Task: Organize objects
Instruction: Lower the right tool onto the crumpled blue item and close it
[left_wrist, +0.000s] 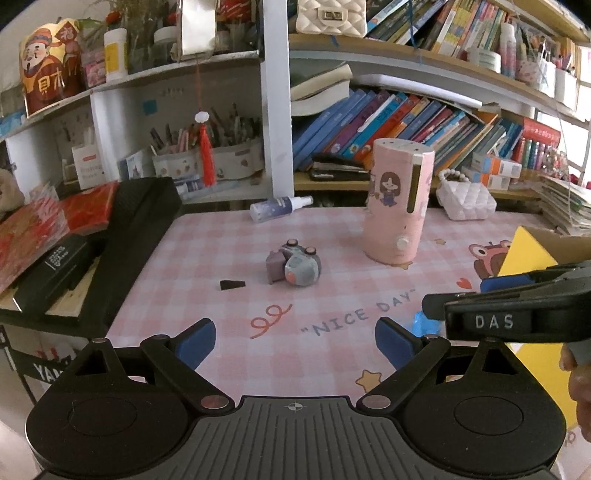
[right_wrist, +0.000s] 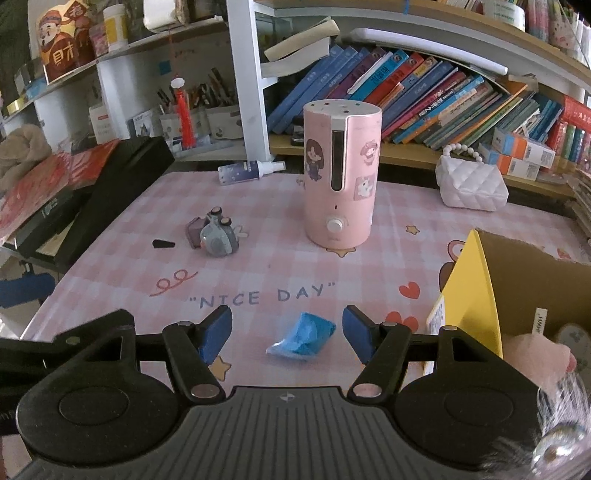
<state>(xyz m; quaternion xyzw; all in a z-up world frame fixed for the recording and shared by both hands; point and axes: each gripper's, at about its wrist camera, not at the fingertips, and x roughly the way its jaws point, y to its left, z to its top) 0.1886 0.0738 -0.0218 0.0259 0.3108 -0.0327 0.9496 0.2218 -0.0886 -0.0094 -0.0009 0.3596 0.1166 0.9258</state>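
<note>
A crumpled blue packet (right_wrist: 301, 339) lies on the pink checked mat, between the open fingers of my right gripper (right_wrist: 287, 332); it also peeks out in the left wrist view (left_wrist: 426, 323). My left gripper (left_wrist: 294, 341) is open and empty above the mat's near part. The right gripper's body (left_wrist: 513, 314) shows at the right of the left view. A grey toy figure (left_wrist: 295, 266) (right_wrist: 216, 236) lies on its side mid-mat, with a small black wedge (left_wrist: 232, 284) (right_wrist: 162, 243) to its left. A pink humidifier (left_wrist: 397, 203) (right_wrist: 340, 177) stands upright beyond.
An open yellow cardboard box (right_wrist: 517, 280) (left_wrist: 528, 254) sits at the right. A spray bottle (left_wrist: 279, 207) (right_wrist: 251, 170) lies at the mat's far edge. A white quilted purse (left_wrist: 467, 201) (right_wrist: 471, 184) is at the back right. Black cases and red books (left_wrist: 74, 236) are stacked left. Bookshelves stand behind.
</note>
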